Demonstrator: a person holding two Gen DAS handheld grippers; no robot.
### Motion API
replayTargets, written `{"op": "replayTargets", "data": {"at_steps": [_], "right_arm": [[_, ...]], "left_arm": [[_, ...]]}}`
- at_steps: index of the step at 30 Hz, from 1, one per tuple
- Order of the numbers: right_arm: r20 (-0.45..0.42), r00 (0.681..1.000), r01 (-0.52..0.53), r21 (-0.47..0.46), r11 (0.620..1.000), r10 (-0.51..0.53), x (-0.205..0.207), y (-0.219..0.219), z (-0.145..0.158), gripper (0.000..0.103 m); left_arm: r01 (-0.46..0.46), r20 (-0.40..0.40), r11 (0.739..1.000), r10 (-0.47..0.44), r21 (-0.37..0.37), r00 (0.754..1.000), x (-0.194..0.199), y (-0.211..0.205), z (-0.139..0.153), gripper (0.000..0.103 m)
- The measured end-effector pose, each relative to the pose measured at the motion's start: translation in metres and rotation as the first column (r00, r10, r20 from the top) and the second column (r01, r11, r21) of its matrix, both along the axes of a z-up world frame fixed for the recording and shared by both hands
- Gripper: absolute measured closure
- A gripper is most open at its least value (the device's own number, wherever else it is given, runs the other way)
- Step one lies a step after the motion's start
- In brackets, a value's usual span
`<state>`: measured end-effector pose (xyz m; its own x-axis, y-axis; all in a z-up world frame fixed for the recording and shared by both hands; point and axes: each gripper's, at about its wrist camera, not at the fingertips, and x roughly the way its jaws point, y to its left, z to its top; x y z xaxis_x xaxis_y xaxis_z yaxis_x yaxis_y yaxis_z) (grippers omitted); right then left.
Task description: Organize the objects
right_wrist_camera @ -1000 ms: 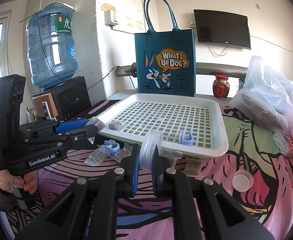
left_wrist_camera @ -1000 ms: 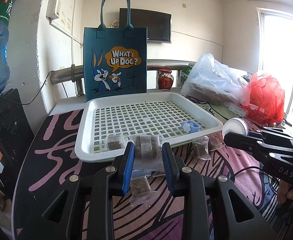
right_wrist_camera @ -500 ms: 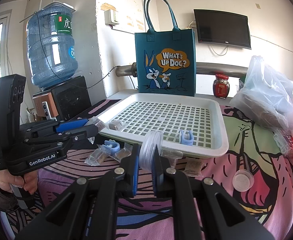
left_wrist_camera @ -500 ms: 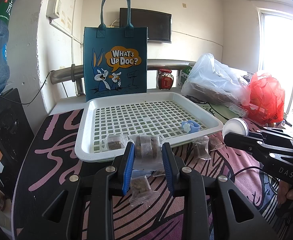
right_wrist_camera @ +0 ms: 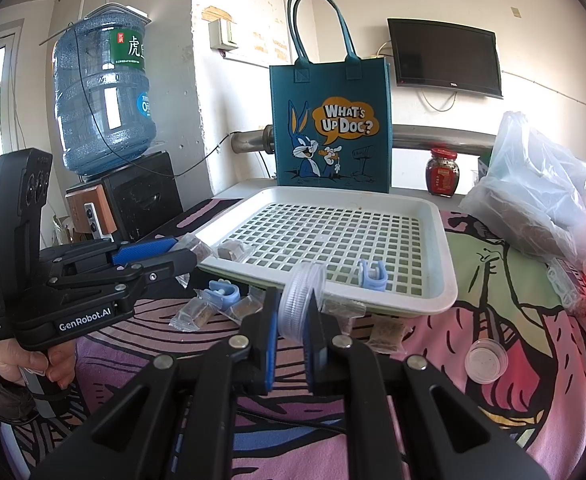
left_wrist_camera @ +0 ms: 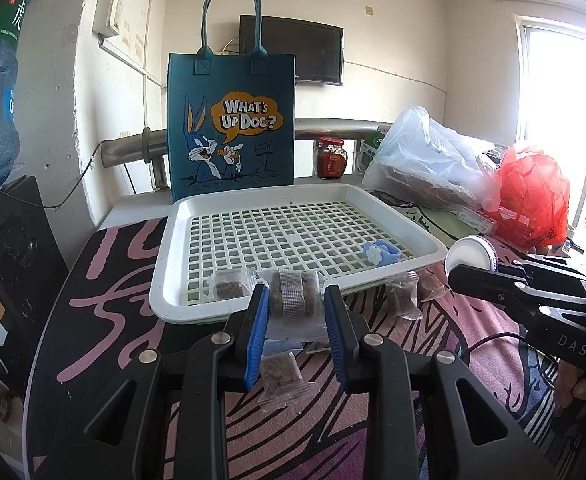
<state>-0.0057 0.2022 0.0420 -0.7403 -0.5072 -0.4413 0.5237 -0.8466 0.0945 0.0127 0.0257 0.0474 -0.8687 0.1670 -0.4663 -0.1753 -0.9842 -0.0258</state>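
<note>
Nothing has shifted since the earlier frames; both hands hold as they were. The left gripper (left_wrist_camera: 296,312) points slightly downward at the near rim of the white tray (left_wrist_camera: 421,224), its blue fingers (left_wrist_camera: 258,332) clenched on a clear snack packet (left_wrist_camera: 291,300) held just above that rim. The right gripper (right_wrist_camera: 293,312), pitched down the same way, has its fingers pinched on a clear round lid (right_wrist_camera: 297,304) standing on edge before the tray's front edge. A hand (right_wrist_camera: 33,364) grips the left tool's handle. In the tray lie a blue clip (left_wrist_camera: 381,251) and a small packet (left_wrist_camera: 229,290); more packets (left_wrist_camera: 283,380) lie on the patterned bench (left_wrist_camera: 105,300).
</note>
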Motion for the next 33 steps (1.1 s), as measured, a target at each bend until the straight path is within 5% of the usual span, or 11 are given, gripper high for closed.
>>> {"op": "replayTargets", "data": {"at_steps": [15,22,28,33], "right_arm": [[0.024,1.0,0.001,-0.007,1.0,-0.001,-0.001,0.0,-0.003,0.092],[0.131,0.991,0.021,-0.059,0.998,-0.013,-0.022,0.012,-0.009,0.092],[0.074,0.995,0.067,-0.089,0.994,-0.061,-0.029,0.039,0.039,0.092],[0.103,0.992,0.071,0.005,0.997,-0.071,-0.068,0.032,0.056,0.092]], "left_arm": [[-0.004,0.019,1.0,0.004,0.009,1.0,-0.001,-0.002,-0.003,0.076],[-0.029,0.067,0.998,0.024,0.064,0.997,-0.009,-0.02,-0.001,0.076],[-0.081,0.023,0.993,0.079,0.088,0.997,-0.026,-0.058,0.04,0.076],[-0.127,0.103,0.99,0.12,0.068,0.987,-0.079,-0.072,0.041,0.076]]}}
